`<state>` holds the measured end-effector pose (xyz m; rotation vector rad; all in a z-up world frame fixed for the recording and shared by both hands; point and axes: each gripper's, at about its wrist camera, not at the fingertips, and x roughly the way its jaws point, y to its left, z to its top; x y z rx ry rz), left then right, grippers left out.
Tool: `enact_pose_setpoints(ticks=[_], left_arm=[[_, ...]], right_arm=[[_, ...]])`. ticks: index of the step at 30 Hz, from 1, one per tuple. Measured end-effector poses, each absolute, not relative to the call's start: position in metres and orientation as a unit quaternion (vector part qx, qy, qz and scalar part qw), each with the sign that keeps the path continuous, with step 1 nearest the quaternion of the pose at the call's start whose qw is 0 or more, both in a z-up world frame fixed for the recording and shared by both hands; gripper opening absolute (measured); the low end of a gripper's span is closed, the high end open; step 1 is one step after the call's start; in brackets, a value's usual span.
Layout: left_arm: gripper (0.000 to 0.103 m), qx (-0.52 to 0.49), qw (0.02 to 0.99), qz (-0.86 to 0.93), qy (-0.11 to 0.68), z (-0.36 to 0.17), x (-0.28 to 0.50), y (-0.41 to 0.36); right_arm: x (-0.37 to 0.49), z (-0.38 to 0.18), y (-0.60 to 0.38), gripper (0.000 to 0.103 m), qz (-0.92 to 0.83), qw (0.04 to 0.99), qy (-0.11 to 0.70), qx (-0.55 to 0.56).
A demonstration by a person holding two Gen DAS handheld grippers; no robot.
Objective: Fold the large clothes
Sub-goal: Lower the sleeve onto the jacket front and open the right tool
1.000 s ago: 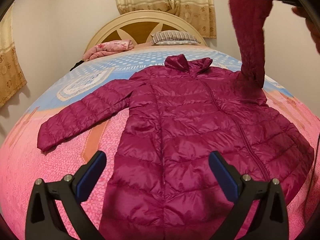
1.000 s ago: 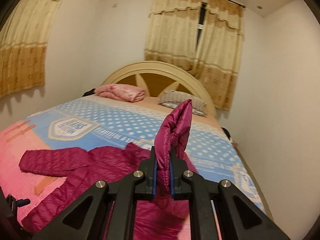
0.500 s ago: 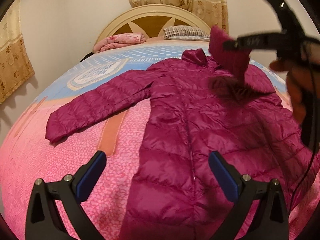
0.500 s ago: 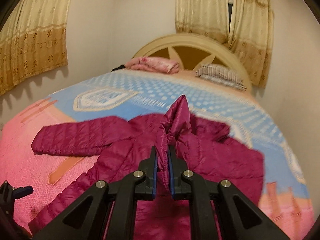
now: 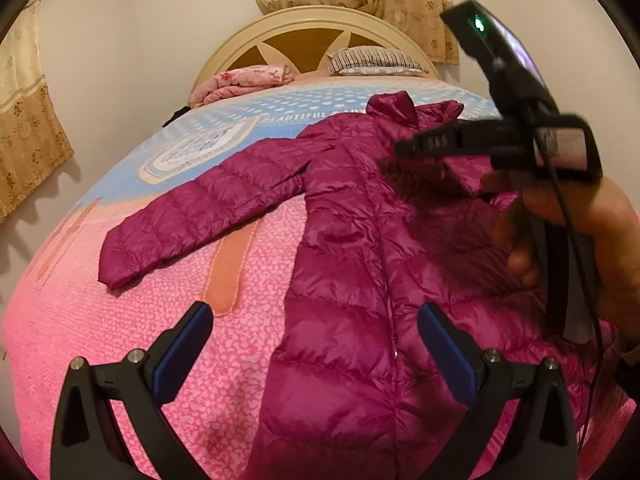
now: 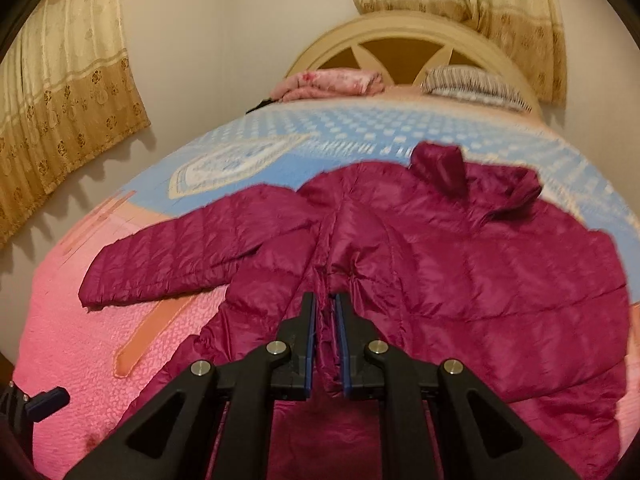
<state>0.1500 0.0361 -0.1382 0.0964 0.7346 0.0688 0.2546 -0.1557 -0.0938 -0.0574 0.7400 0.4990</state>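
Observation:
A magenta quilted jacket (image 5: 352, 264) lies front up on the bed, collar toward the headboard. Its one sleeve (image 5: 200, 212) stretches out flat to the left. My right gripper (image 6: 325, 300) is shut on the other sleeve's cuff (image 6: 328, 336), which is pulled across the jacket's chest (image 6: 480, 264) and lies low on it. In the left wrist view the right gripper (image 5: 404, 147) hovers over the chest, with a person's hand (image 5: 568, 224) holding it. My left gripper (image 5: 314, 312) stands open above the jacket's lower part, nothing between its fingers.
The bed has a pink and blue cover (image 5: 120, 340) and a cream headboard (image 5: 304, 24). A folded pink blanket (image 5: 244, 82) and a striped pillow (image 5: 372, 60) lie at the head. Curtains (image 6: 64, 92) hang on the left wall and behind the headboard.
My right gripper came down from high above the bed, bringing the sleeve over and onto the jacket's chest. The left gripper stayed open and nearly still.

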Motion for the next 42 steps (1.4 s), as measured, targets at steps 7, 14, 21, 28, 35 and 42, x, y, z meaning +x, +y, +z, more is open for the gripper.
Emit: enact_pose_setpoints(ticks=[7, 14, 21, 28, 35, 42], left_arm=[[0.103, 0.053, 0.932, 0.042, 0.356, -0.131, 0.151, 0.032], [0.103, 0.063, 0.939, 0.038, 0.335, -0.113, 0.162, 0.022], [0.103, 0.064, 0.958, 0.012, 0.280, -0.082, 0.214, -0.018], [0.103, 0.105, 0.949, 0.037, 0.295, -0.114, 0.318, -0.058], [0.103, 0.099, 0.913, 0.043, 0.394, -0.177, 0.358, -0.058], [0.103, 0.049, 0.904, 0.018, 0.425, -0.193, 0.364, -0.047]], right_arm=[[0.244, -0.091, -0.150, 0.093, 0.301, 0.887, 0.351, -0.010], [0.235, -0.077, -0.186, 0.093, 0.259, 0.907, 0.331, -0.002], [0.247, -0.072, -0.288, 0.093, 0.100, 0.943, 0.312, 0.051], [0.284, -0.077, -0.364, 0.079, 0.021, 0.934, 0.345, 0.094], [0.337, -0.089, -0.369, 0.074, 0.012, 0.926, 0.372, 0.061], [0.368, -0.142, -0.372, 0.073, 0.008, 0.890, 0.453, 0.056]])
